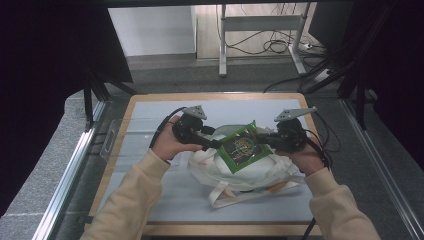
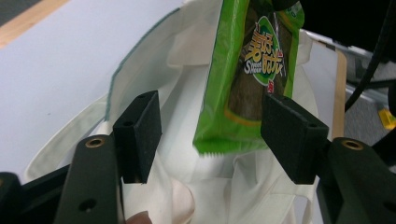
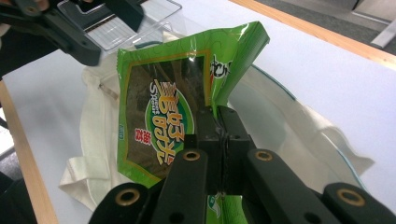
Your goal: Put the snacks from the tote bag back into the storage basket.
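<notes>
Green foil snack packet is hanging just above the white cloth tote bag, pinched by your right gripper; your left gripper, jaws spread, should be widening the bag's mouth.

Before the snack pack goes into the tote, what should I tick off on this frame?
1. Right hand-held gripper shut on the pack: ok.
2. Left hand-held gripper open, pack's lower corner between its jaws without touching: ok.
3. Pack held above the tote: ok.
4. Tote mouth open under the pack: cannot tell.
5. Tote handles out of the way, at the near side: ok.
6. Tote lying flat on the table: ok.
</notes>
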A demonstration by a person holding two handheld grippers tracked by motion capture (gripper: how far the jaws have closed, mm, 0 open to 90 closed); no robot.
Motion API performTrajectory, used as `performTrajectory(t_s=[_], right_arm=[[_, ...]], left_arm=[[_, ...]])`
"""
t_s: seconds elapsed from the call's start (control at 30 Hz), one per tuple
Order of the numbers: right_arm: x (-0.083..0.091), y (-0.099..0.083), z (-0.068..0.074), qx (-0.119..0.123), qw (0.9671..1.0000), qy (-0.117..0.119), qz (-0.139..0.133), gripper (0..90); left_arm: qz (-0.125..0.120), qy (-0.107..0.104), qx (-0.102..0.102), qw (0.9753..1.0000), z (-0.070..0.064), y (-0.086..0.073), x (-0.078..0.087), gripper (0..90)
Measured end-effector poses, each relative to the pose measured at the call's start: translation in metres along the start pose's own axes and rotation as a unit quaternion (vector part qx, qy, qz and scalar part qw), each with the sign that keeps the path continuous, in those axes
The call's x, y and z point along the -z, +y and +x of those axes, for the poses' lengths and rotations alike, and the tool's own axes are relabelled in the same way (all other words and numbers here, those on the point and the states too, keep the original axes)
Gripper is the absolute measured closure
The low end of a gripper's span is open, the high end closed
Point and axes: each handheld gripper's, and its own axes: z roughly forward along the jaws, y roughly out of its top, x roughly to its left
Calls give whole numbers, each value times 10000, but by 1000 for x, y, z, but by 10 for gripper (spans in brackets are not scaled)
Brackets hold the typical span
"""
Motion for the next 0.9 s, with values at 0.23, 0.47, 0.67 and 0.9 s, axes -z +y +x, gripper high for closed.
performTrajectory(t_s=[0.23,0.47,0.67,0.9], right_arm=[[-4,3,7,302,9994,127,-72,886],[-6,7,14,663,9976,110,-148,883],[-8,8,15,855,9960,88,-243,881],[-10,10,16,908,9953,66,-342,846]], left_arm=[[332,-461,-137,9983,5,4,-16,400],[590,-683,-210,9957,4,0,-23,621],[468,-864,-15,9952,7,-4,-16,714],[311,-826,72,9961,4,-8,-11,727]])
